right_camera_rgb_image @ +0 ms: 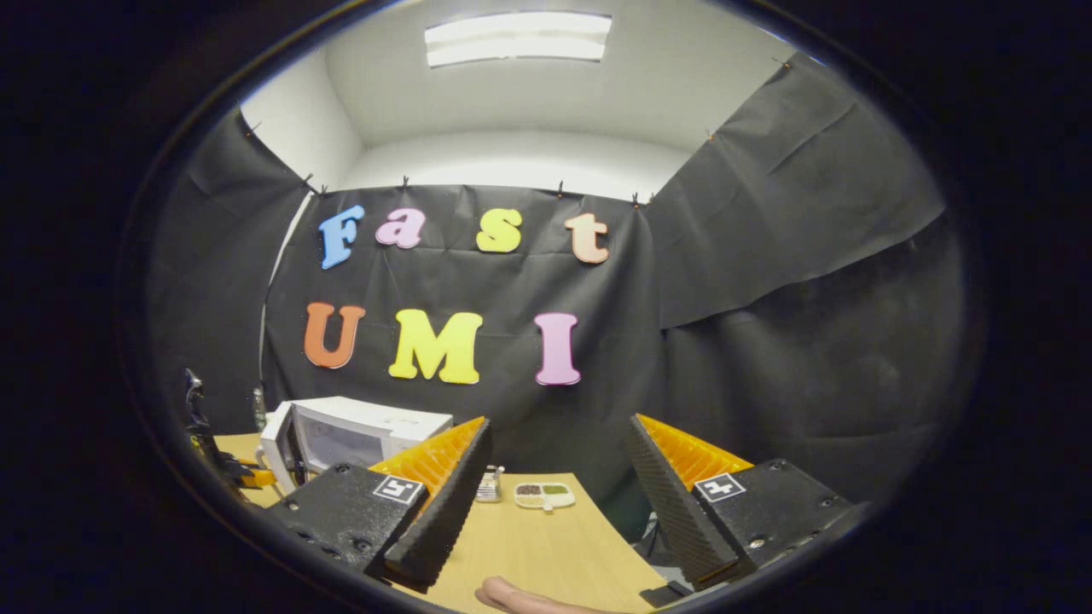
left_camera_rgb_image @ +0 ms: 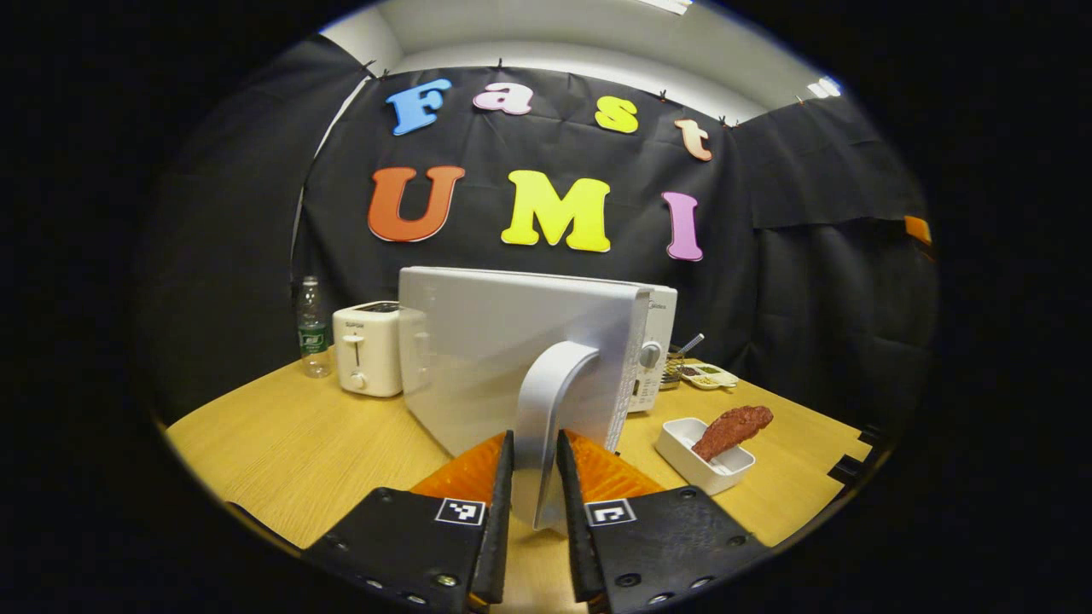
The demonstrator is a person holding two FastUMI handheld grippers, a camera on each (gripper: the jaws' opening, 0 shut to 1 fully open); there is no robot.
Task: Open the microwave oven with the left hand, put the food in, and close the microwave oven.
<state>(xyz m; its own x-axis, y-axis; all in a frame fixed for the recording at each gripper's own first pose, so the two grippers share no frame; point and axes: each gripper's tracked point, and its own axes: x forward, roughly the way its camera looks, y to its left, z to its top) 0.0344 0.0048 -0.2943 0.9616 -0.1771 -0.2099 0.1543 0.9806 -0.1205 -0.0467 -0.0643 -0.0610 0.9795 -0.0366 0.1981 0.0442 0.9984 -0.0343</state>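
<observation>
In the left gripper view, the white microwave (left_camera_rgb_image: pixel 653 350) stands on the wooden table (left_camera_rgb_image: pixel 299 435). Its door (left_camera_rgb_image: pixel 478 350) is swung out toward me. My left gripper (left_camera_rgb_image: pixel 535 482) is shut on the door's curved white handle (left_camera_rgb_image: pixel 554 384). To the right, a reddish-brown piece of food (left_camera_rgb_image: pixel 732 431) lies in a white rectangular dish (left_camera_rgb_image: pixel 682 443). In the right gripper view, my right gripper (right_camera_rgb_image: pixel 557 435) is open and holds nothing above the table (right_camera_rgb_image: pixel 546 546). The microwave (right_camera_rgb_image: pixel 367 435) sits at the far left with its door ajar, and the left gripper (right_camera_rgb_image: pixel 213 456) is beside it.
A white toaster (left_camera_rgb_image: pixel 368 358) and a water bottle (left_camera_rgb_image: pixel 313 328) stand left of the microwave. A small divided plate (left_camera_rgb_image: pixel 710 376) and a utensil holder lie behind it on the right. The table's right edge (left_camera_rgb_image: pixel 840 465) is near the dish. A fingertip (right_camera_rgb_image: pixel 512 597) shows at the bottom.
</observation>
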